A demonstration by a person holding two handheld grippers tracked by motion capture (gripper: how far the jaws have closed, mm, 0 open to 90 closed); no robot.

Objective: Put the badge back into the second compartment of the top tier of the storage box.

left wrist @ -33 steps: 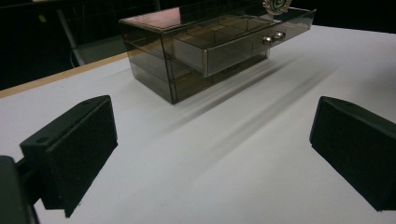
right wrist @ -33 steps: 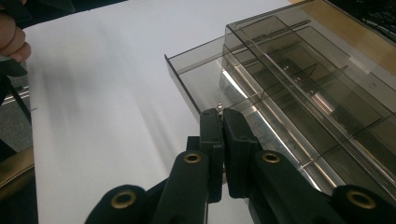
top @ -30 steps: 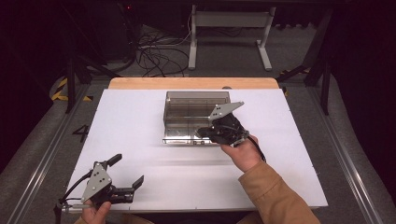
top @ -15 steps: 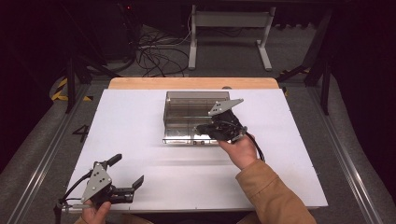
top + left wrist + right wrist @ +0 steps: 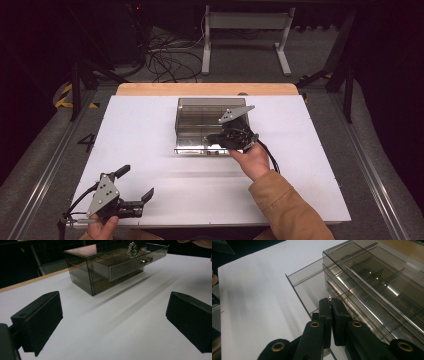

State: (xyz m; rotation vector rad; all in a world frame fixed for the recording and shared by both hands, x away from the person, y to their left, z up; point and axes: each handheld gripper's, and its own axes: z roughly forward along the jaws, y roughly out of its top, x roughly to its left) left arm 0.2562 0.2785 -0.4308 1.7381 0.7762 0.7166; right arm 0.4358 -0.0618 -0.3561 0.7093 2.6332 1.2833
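At the middle of the white desk [image 5: 150, 130], my right gripper [image 5: 329, 301] has its fingers pinched on the small metal knob [image 5: 147, 260] of the smoked clear plastic drawer box [image 5: 200, 122], top drawer partly out. My left gripper [image 5: 135, 187], fingers spread, holds nothing.

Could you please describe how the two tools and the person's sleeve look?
Both tools are black. The left tool has two square black pads, a grey three-cornered plate and a black cable. The right tool has the same plate, brass rivets and a black cable. The sleeve is tan.
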